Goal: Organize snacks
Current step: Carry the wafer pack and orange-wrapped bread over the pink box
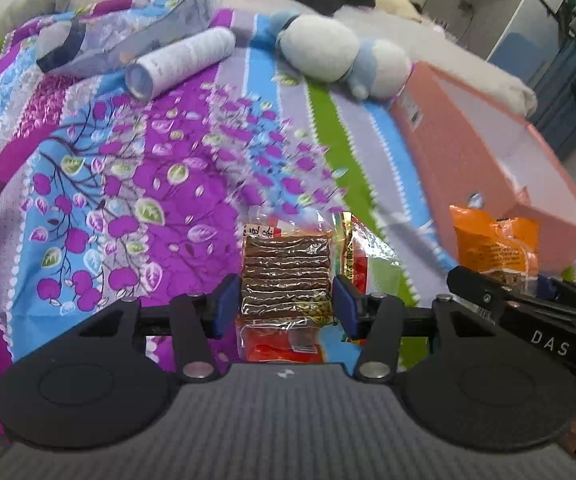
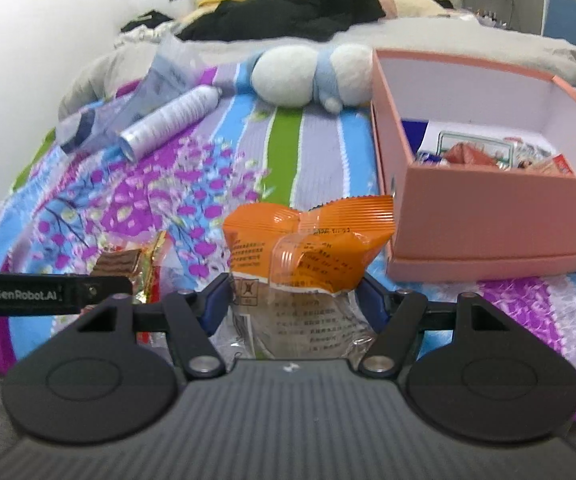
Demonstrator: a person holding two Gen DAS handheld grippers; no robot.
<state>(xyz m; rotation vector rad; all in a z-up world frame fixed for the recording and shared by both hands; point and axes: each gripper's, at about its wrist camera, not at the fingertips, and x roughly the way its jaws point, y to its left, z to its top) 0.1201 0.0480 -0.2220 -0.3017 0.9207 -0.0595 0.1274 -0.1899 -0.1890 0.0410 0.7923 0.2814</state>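
Two grippers work over a bed, each pinching a snack; the left gripper [image 1: 286,302] has its blue pads [image 1: 228,300] pressed against both sides of a clear pack [image 1: 286,276] of dark brown strips, red at its near end, and beside that pack's right edge lies a red wrapper [image 1: 353,256]; off to the right in the left wrist view the right gripper [image 1: 527,292] shows as a black arm marked DAS, with the orange pack [image 1: 493,244] at its tip; seen from its own camera, the right gripper [image 2: 293,300] is closed on that orange pack [image 2: 307,240], orange above and clear with printed text below, its crimped top standing up between the pads; the left gripper's arm [image 2: 44,292] crosses the left edge of that view with the brown pack [image 2: 118,262] at its end; all of this sits just above a floral sheet [image 1: 128,184] in purple, blue and green stripes; to the right rests an open pink box [image 2: 467,236] with white inner walls, holding several wrapped snacks [image 2: 475,154]; farther back lie a white can [image 1: 180,62] on its side, a crumpled clear bag [image 1: 128,36] touching it, and a blue-and-white plush [image 1: 339,54] near the box's far end; behind these, dark clothes [image 2: 299,10] are heaped on a pale blanket
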